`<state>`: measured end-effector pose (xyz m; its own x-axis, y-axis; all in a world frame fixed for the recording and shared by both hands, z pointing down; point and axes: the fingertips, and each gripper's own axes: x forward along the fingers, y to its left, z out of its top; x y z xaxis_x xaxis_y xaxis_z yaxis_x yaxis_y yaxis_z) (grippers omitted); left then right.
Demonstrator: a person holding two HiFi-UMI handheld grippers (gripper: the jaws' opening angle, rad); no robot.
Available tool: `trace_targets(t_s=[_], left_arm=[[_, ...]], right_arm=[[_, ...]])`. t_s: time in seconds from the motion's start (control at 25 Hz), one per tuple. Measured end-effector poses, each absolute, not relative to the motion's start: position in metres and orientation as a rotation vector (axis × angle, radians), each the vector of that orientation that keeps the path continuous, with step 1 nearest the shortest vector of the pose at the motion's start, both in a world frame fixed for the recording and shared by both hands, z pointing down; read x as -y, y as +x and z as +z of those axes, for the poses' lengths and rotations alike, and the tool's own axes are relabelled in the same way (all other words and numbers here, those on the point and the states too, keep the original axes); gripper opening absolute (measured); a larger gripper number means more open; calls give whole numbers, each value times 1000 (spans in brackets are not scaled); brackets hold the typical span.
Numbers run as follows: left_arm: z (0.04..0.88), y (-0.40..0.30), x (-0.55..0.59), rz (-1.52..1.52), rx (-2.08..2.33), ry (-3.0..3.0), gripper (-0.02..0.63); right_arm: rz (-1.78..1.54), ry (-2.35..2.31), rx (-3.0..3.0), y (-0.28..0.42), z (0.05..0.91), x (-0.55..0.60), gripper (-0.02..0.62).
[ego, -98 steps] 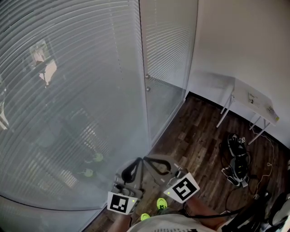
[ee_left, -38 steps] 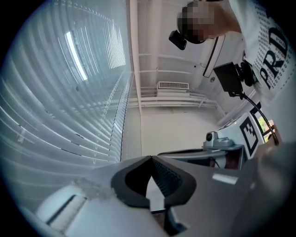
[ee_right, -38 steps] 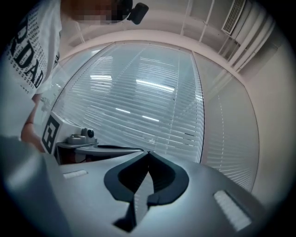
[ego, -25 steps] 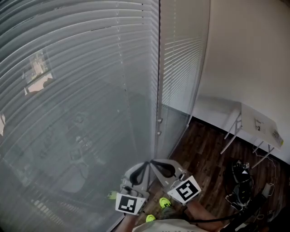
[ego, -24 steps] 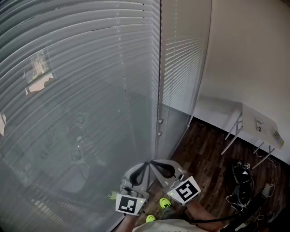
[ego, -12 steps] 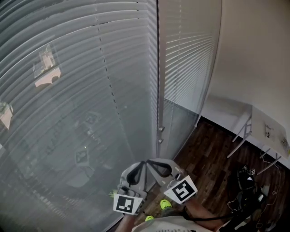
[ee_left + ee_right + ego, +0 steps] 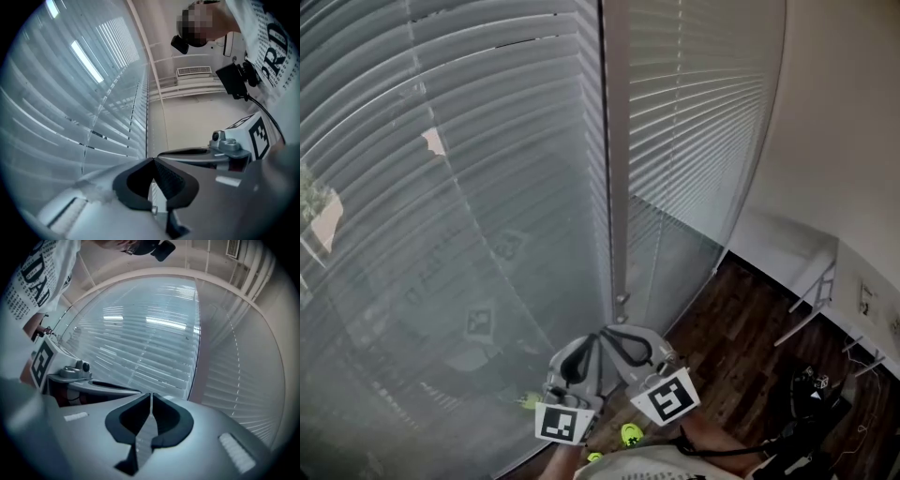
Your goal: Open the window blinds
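Both grippers hang low, side by side, tips almost meeting and aimed at the window. The left gripper [image 7: 152, 160] has its jaws pressed together with nothing between them. The right gripper [image 7: 151, 395] is the same: jaws closed tip to tip, holding nothing.

The window blinds [image 7: 450, 187] are lowered, straight ahead of the jaws and rising well above them, clear of both grippers. A pale upright frame post [image 7: 617, 187] stands directly beyond the tips. It splits the blinds into a wide panel left of the jaws and a narrower one to their right. A small knob [image 7: 622, 300] sits on that post just above the tips.

Off to the right of the jaws lies dark wooden floor [image 7: 741, 319], with a white table [image 7: 848, 272] against the wall.
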<state>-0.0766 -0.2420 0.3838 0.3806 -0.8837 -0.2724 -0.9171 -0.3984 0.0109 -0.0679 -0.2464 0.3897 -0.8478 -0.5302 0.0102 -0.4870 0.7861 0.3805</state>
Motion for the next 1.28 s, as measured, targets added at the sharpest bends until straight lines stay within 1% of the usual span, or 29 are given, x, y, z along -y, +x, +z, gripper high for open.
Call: trace_targets(t_s=[0.08, 0.24, 0.4, 0.6, 0.96, 1.04, 1.28], left_arm=[[386, -72, 250, 341, -1651, -2477, -9], [393, -70, 266, 244, -1689, -2421, -8], [398, -62, 274, 347, -1743, -2413, -8], [421, -58, 286, 300, -1791, -2404, -8], [408, -61, 297, 316, -1810, -2382, -8], [407, -58, 298, 314, -1801, -2385, -6], [407, -54, 297, 291, -1770, -2397, -6]], right_arm=[[-585, 830, 2851, -62, 389, 257, 27], [-599, 830, 2857, -54, 388, 278, 108], [-655, 820, 2794, -44, 401, 292, 147], [-748, 827, 2712, -38, 425, 313, 147], [-719, 778, 2686, -43, 430, 334, 143], [-755, 778, 2661, -43, 432, 336, 127], [-952, 778, 2480, -46, 437, 342, 126]])
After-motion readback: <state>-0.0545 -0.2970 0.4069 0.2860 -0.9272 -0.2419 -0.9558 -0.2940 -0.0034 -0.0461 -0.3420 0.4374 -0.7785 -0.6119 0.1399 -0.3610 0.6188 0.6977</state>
